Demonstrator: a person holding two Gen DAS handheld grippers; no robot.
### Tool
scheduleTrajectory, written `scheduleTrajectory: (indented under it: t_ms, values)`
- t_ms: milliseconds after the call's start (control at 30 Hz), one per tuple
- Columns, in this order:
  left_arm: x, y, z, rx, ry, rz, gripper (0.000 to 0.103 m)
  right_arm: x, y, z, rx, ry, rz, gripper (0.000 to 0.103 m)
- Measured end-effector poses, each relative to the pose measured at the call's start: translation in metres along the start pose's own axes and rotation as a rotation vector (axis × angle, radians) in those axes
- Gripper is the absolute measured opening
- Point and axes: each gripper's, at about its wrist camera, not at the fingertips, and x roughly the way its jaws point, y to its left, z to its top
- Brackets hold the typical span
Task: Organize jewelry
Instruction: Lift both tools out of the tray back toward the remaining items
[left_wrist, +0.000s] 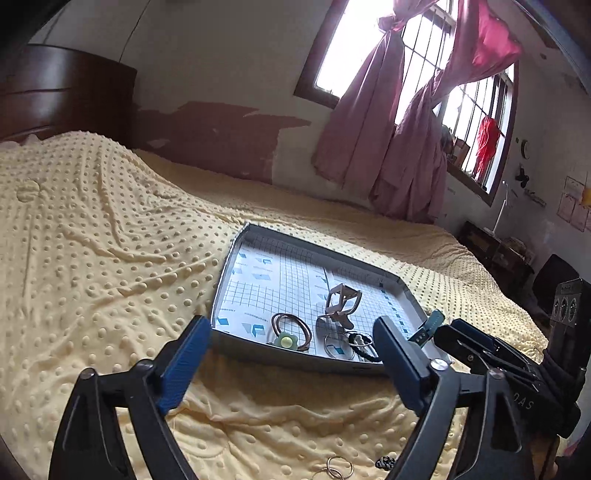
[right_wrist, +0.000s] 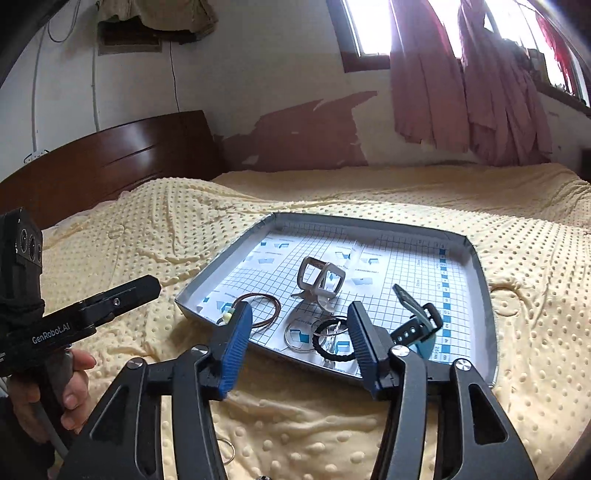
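left tongs (left_wrist: 288, 363) apart, empty | right tongs (right_wrist: 299, 347) apart, empty | jewelry tray (right_wrist: 476, 258) frame centre, on yellow bed (right_wrist: 147, 229)

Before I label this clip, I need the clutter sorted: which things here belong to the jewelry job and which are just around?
Job:
tray
brown hair tie
silver hoop
black braided ring
watch
loose rings on the blanket

Just around:
blanket
headboard
curtains

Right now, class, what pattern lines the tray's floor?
A blue-and-white grid on the tray, clearest in the right wrist view.
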Motion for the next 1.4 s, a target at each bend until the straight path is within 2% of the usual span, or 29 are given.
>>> scheduleTrajectory:
  t_ms: [67,133,167,233,333,533,767,967,1100,1233,1400]
  values:
    - [-0.020,-0.006,-0.002,0.017,-0.032,0.000,0.098,-0.021,0.001,-0.001,0.005,-0.038,-0.005,0.064]
    - [-0.039,-0.012,-0.007,0.028,-0.061,0.019,0.102,-0.042,0.001,-0.002,0.014,-0.075,-0.002,0.076]
    - [-0.049,-0.015,-0.011,0.031,-0.084,0.029,0.103,-0.052,0.003,-0.003,0.016,-0.093,0.002,0.078]
    - [-0.068,-0.021,-0.018,0.042,-0.114,0.044,0.103,-0.074,0.007,-0.007,0.013,-0.135,0.002,0.091]
    - [-0.092,-0.028,-0.031,0.060,-0.138,0.070,0.103,-0.104,0.013,-0.017,0.008,-0.191,0.008,0.102]
    - [-0.142,-0.032,-0.066,0.054,-0.206,0.074,0.103,-0.153,0.020,-0.045,0.005,-0.249,-0.001,0.102]
    - [-0.174,-0.032,-0.111,0.033,-0.230,0.125,0.103,-0.184,0.018,-0.089,0.006,-0.243,-0.036,0.102]
    - [-0.184,-0.036,-0.147,0.072,-0.191,0.195,0.103,-0.195,0.012,-0.126,0.022,-0.193,-0.082,0.102]
    - [-0.185,-0.040,-0.170,0.115,-0.132,0.201,0.103,-0.203,0.008,-0.146,0.035,-0.171,-0.114,0.102]
    - [-0.177,-0.041,-0.178,0.125,-0.076,0.197,0.103,-0.206,0.005,-0.159,0.029,-0.154,-0.135,0.102]
    - [-0.175,-0.044,-0.172,0.110,-0.089,0.182,0.103,-0.204,-0.001,-0.166,0.057,-0.134,-0.139,0.102]
